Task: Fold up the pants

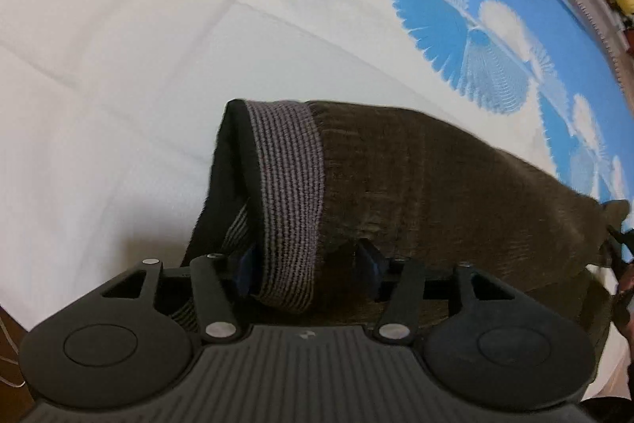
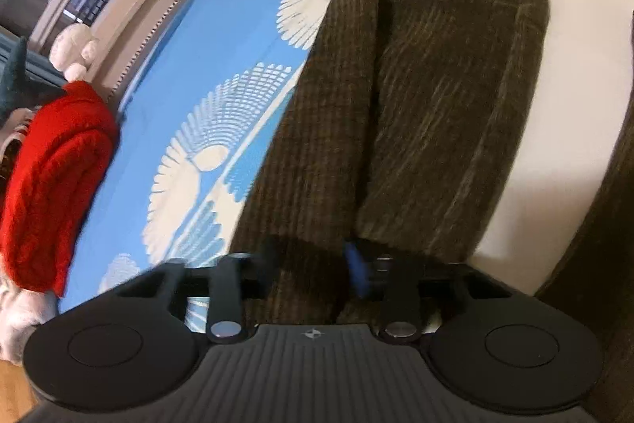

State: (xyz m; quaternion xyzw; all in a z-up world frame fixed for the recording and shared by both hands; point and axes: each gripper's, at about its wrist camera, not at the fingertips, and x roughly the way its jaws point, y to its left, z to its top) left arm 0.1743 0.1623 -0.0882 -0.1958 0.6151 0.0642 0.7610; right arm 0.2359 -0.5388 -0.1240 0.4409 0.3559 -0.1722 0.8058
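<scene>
Brown corduroy pants point(image 1: 436, 185) on bedspread point(image 1: 119, 66) — both grippers, left point(image 1: 309, 264) and right point(image 2: 313, 260), clamped on fabric.

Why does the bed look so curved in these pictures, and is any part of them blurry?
Both views bend the bedspread because of the fisheye lens. The left wrist view is fairly sharp on the striped waistband of the pants. The right wrist view is smeared near the right gripper and on the red sweater.
</scene>
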